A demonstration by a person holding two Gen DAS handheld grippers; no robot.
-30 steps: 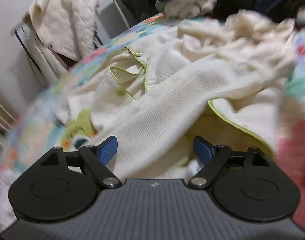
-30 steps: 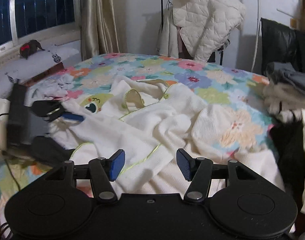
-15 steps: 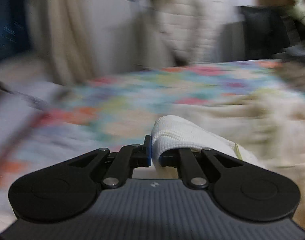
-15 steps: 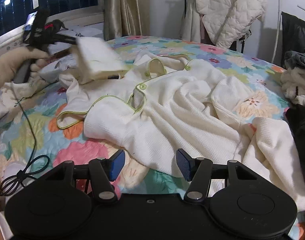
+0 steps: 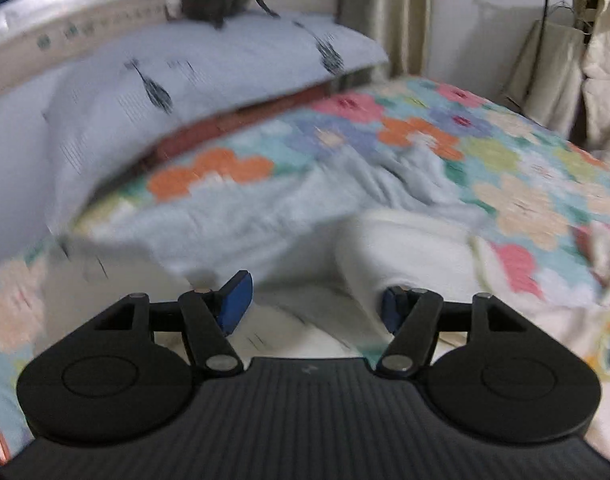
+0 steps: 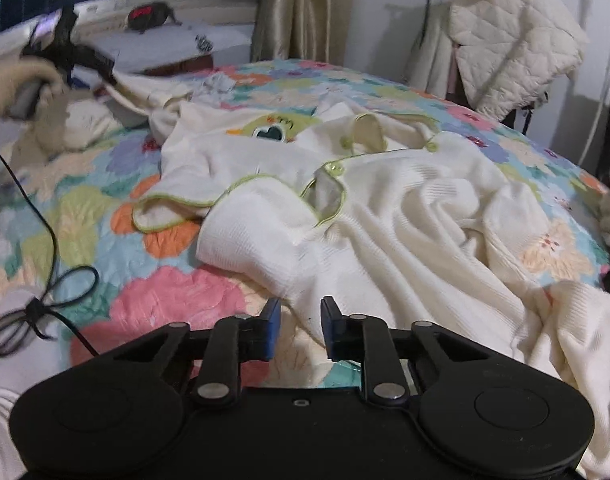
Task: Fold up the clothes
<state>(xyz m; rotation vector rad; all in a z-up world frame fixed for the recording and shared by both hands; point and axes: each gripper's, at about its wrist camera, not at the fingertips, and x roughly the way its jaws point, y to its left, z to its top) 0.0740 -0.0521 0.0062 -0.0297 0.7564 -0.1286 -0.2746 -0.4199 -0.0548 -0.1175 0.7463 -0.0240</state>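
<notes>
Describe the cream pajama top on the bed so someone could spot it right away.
On the floral quilt, in the middle of the bed, lies a crumpled cream pajama top. Unlike the quilted cream jacket hanging on the rack behind, it has lime-green piping, green buttons and a cartoon patch.

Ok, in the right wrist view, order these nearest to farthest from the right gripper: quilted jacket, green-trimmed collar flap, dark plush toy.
1. Green-trimmed collar flap, left of centre on the bedspread.
2. Dark plush toy, far left on the windowsill.
3. Quilted jacket, far right on the rack; too close to the toy to call.
</notes>
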